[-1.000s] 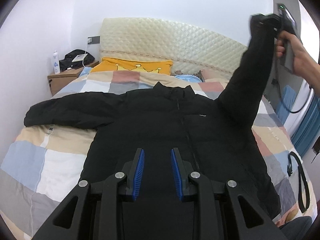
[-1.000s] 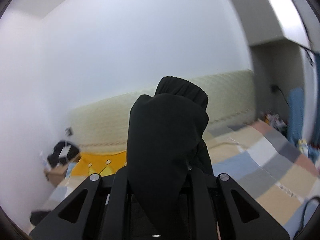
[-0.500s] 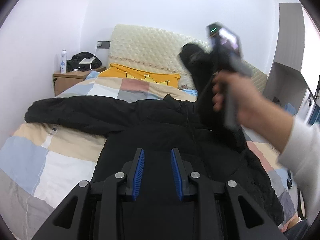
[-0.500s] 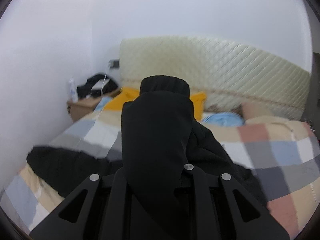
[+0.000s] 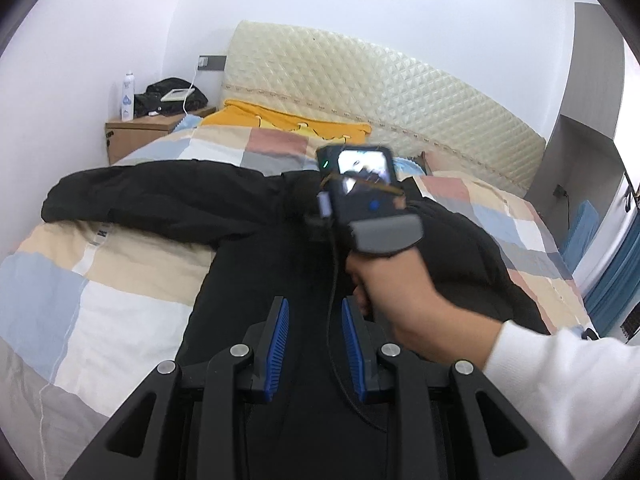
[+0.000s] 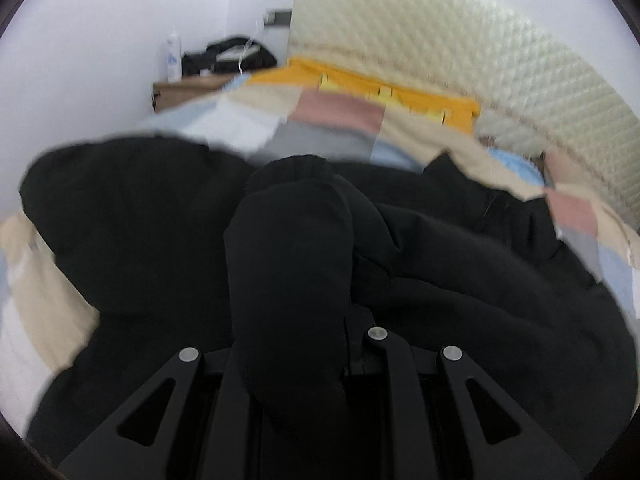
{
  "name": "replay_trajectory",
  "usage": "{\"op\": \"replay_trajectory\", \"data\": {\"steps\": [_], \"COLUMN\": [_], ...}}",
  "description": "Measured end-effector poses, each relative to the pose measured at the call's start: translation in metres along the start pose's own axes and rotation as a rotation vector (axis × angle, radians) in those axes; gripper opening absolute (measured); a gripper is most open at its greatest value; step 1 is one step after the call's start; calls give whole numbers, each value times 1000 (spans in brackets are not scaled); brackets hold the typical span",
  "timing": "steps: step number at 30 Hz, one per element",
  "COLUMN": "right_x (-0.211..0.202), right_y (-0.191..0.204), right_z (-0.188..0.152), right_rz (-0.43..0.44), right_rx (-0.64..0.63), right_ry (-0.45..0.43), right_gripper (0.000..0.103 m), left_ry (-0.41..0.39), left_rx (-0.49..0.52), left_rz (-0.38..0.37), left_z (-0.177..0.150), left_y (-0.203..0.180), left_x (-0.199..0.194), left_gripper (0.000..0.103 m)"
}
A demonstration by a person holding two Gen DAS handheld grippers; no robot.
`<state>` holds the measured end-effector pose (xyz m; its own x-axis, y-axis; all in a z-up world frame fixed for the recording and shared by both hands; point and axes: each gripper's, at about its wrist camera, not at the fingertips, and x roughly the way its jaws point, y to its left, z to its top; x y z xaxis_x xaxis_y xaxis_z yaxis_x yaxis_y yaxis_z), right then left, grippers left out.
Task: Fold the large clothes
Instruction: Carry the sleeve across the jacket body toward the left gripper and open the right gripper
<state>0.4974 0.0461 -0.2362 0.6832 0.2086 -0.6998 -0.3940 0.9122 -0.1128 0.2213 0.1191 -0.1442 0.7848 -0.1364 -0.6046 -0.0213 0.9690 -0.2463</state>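
A black jacket (image 5: 280, 248) lies front-up on the patchwork bed (image 5: 120, 280), collar toward the headboard (image 5: 380, 92). One sleeve stretches from the collar toward the nightstand (image 5: 136, 136). The other sleeve (image 6: 292, 264) is clamped in the right hand-held gripper (image 6: 288, 340), its cuff poking out past the hidden fingertips; the sleeve hangs over the jacket's chest, just short of the collar.

The left hand-held gripper (image 5: 314, 344) hovers above the lower front of the jacket, blue pads (image 5: 278, 344) parted with nothing between them, though a black cable crosses the gap.

The step in hand looks like folding the sleeve across the chest. To do it well, the cuff should go down flat and square across the body below the collar, with the fold line at the shoulder seam rather than bunched. The padded fabric will likely spring back, so a light press before letting go should help. The left hand-held gripper could pin the jacket's front so the body does not drag sideways. Both views are blurred near the sleeve, so whether the cuff touches the chest yet is unclear.
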Motion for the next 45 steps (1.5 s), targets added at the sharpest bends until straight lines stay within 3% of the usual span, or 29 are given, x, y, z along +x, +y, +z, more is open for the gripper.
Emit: {"op": "replay_trajectory", "data": {"steps": [7, 12, 16, 20, 22, 24, 25, 26, 28, 35, 45], "right_x": [16, -2, -14, -27, -35, -44, -48, -53, -65, -113, -193], "right_y": [11, 4, 5, 5, 3, 2, 1, 0, -4, -27, -79], "right_z": [-8, -3, -1, -2, -3, -4, -3, -4, -4, 0, -22], "right_rz": [-38, -1, 19, 40, 57, 70, 82, 93, 110, 93, 9], "right_rx": [-35, 2, 20, 28, 35, 40, 46, 57, 83, 160, 198], "right_ry": [25, -11, 21, 39, 51, 53, 55, 55, 25, -45, -139], "right_gripper": [16, 16, 19, 21, 23, 28, 40, 63, 87, 87, 87], "left_ry": [29, 34, 29, 4, 8, 11, 8, 3, -2, -14, -56], "left_rx": [-16, -22, -22, 31, 31, 26, 27, 28, 26, 23, 57], "left_rz": [26, 46, 53, 108, 93, 78, 80, 84, 87, 109, 104], "left_z": [-1, -2, -2, -3, -3, -3, -3, -3, -3, -4, -9], "left_y": [5, 8, 8, -2, -4, -4, -6, -6, -7, -13, -39], "left_x": [14, 16, 14, 10, 8, 6, 4, 2, 0, -1, -18], "left_gripper": [27, 27, 27, 27, 27, 27, 27, 27, 27, 27, 27]}}
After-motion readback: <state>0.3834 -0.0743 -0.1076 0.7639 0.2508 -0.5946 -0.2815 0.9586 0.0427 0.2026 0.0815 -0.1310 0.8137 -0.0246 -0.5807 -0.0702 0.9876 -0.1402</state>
